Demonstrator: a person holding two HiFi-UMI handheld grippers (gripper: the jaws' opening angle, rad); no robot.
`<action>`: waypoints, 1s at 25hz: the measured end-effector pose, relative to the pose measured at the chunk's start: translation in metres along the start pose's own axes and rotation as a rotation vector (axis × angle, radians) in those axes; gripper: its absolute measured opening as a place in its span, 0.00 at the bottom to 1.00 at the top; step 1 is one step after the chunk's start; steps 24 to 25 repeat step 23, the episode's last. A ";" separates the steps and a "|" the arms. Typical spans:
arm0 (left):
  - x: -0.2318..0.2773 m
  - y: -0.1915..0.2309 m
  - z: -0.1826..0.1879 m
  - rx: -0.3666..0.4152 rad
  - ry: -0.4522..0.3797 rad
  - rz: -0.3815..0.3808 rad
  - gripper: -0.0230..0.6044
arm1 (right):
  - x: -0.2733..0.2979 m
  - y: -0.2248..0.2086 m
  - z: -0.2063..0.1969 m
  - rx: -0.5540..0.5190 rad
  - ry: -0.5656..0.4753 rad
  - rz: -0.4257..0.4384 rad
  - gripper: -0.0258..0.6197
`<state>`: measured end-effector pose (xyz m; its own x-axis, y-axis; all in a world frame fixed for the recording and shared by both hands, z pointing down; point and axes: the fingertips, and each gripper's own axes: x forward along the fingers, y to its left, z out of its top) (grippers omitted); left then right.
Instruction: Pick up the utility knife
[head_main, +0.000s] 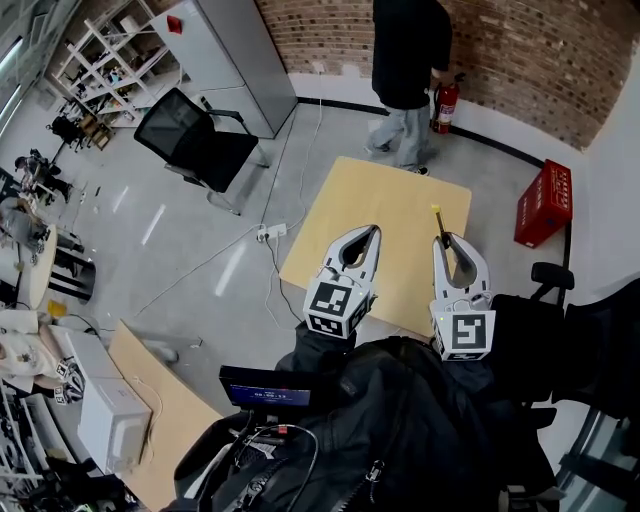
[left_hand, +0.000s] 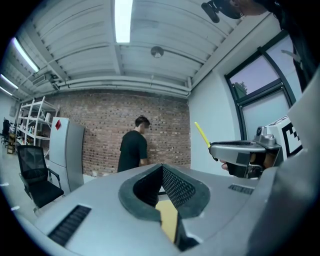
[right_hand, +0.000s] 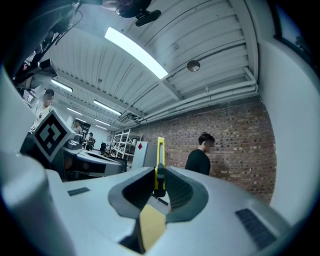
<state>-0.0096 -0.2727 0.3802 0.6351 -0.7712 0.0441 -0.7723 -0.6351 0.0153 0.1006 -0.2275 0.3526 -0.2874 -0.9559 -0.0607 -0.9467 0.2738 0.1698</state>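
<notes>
Black jacket fills the bottom of the head view, and both tools rise out of its sleeves, each with a marker cube at its base. The right tool is clenched on the utility knife, which stands between the jaw tips with its yellow end poking out past them. The knife is held in the air over the right part of the wooden counter, clear of its surface. The left tool is just beside it, jaw tips pressed together with nothing between them. Beyond the counter, a person in a black top stands facing the brick wall, beside a red fire extinguisher. A red crate sits right of the counter, and a black office chair stands on the floor to its left.
</notes>
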 end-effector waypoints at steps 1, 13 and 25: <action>0.000 0.001 0.000 -0.001 0.000 -0.001 0.04 | 0.000 0.001 0.000 0.000 0.002 -0.001 0.15; 0.003 0.002 -0.001 -0.006 0.001 -0.009 0.04 | 0.002 0.001 -0.003 -0.001 0.012 -0.004 0.15; 0.008 0.002 -0.004 -0.006 0.010 -0.020 0.04 | 0.005 -0.001 -0.007 0.005 0.018 -0.009 0.15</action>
